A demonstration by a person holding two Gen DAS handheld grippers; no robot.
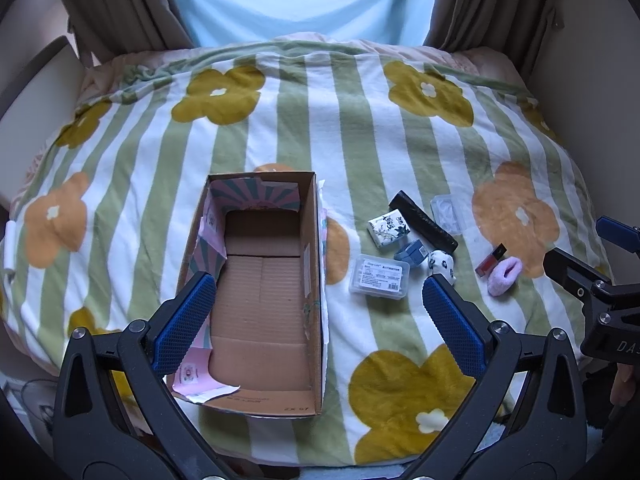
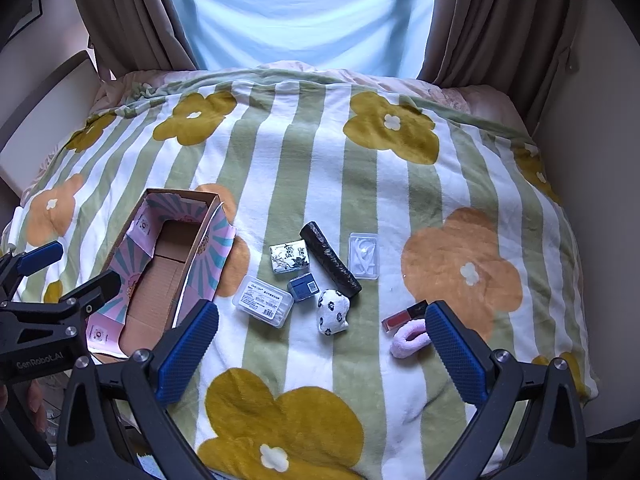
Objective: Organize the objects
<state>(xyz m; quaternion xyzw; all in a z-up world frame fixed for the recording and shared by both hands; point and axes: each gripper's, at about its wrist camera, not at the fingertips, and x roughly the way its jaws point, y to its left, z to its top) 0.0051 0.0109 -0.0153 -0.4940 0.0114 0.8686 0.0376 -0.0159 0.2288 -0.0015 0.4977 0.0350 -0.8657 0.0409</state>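
Observation:
An open cardboard box [image 1: 260, 280] [image 2: 160, 276] lies empty on the flowered blanket. To its right lie small items: a clear labelled case [image 1: 379, 277] [image 2: 263, 302], a floral packet [image 1: 389, 227] [image 2: 290, 256], a black roll [image 1: 424, 220] [image 2: 330, 258], a blue box [image 1: 412, 253] [image 2: 303, 287], a panda-print pouch [image 1: 441, 264] [image 2: 333, 312], a clear tray [image 1: 450, 209] [image 2: 363, 255], a red lipstick [image 1: 490, 261] [image 2: 404, 314] and a pink scrunchie [image 1: 505, 276] [image 2: 410, 340]. My left gripper [image 1: 320, 292] is open above the box's near end. My right gripper [image 2: 322, 322] is open above the items.
The striped blanket [image 2: 320, 160] covers a bed. Curtains [image 2: 480, 20] and a bright window stand behind it. A pale headboard panel [image 1: 36, 100] is at the left. The bed's near edge drops off just below the grippers.

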